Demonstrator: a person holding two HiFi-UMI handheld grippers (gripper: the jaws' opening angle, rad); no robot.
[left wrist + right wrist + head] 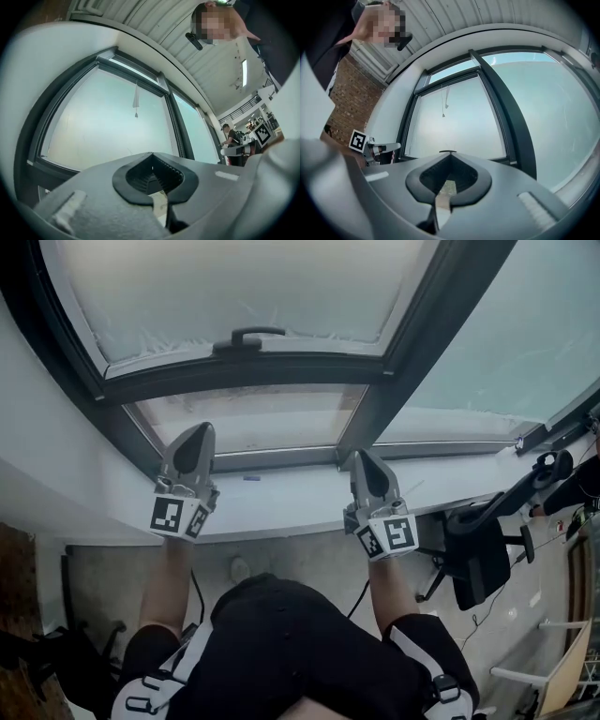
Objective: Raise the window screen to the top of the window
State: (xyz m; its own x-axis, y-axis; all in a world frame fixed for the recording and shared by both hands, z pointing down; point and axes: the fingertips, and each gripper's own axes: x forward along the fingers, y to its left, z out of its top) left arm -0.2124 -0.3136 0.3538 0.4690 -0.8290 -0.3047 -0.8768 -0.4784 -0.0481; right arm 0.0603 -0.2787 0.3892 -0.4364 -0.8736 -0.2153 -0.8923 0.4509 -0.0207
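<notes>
The window screen (253, 287) is a pale translucent sheet over the large pane. Its light bottom bar (309, 341) carries a black handle (251, 336) and lies just above the dark crossbar (244, 381). My left gripper (200, 432) is shut and empty, below and left of the handle, over the lower pane. To its right my right gripper (360, 456) is also shut and empty, at the foot of the dark upright. In the left gripper view the shut left gripper (151, 154) faces the pane. The right gripper (450, 154) points just under the handle (447, 151).
A white sill (281, 498) runs under both grippers. A thin pull cord (136, 101) hangs from the top of the pane. A second large pane (525, 343) lies to the right, a black office chair (478, 554) stands below right, and a person (230, 136) is by a desk.
</notes>
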